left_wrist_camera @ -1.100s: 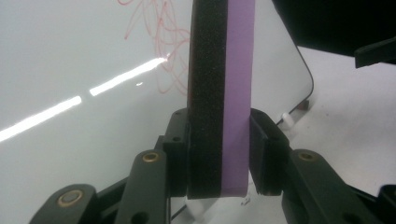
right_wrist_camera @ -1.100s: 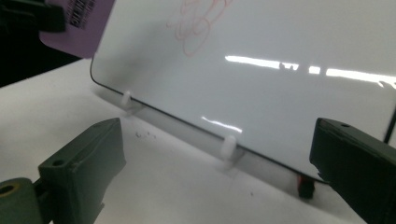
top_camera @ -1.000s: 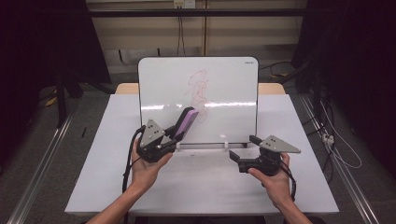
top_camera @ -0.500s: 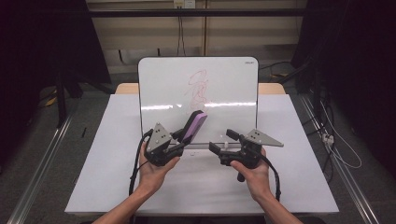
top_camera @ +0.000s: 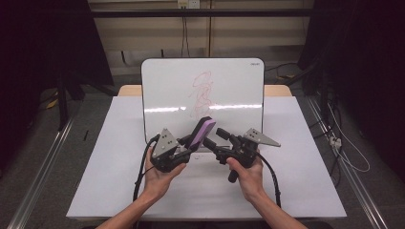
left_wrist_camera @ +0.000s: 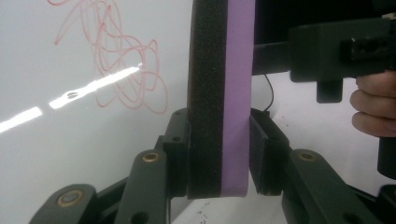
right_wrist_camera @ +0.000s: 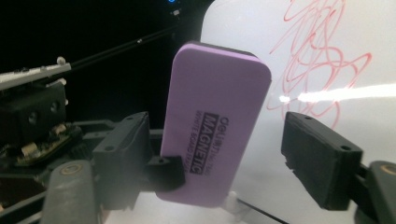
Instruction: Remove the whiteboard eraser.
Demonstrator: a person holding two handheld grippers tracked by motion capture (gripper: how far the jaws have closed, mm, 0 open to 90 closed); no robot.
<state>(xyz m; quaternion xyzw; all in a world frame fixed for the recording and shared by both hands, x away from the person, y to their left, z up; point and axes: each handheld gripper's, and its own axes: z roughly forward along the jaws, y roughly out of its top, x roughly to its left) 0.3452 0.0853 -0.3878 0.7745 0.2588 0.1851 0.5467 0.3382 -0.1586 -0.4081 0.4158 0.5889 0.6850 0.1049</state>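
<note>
White worktop (top_camera: 119, 157) in the high view carries an upright whiteboard (top_camera: 162, 90) with a red scribble (top_camera: 203, 93). Left gripper view: the left gripper (left_wrist_camera: 219, 149) clamps a purple eraser (left_wrist_camera: 222, 93). Right gripper view: the right gripper (right_wrist_camera: 219, 154) is spread wide around the eraser (right_wrist_camera: 215, 121).

Purple eraser (top_camera: 200, 132) upright before scribbled whiteboard (top_camera: 239, 86).

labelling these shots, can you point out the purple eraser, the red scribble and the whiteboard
purple eraser (right_wrist_camera: 212, 126): right gripper view, on its printed purple face.
red scribble (top_camera: 202, 93): high view, middle of the loops.
whiteboard (top_camera: 239, 86): high view, bare white area right of the scribble.
</note>
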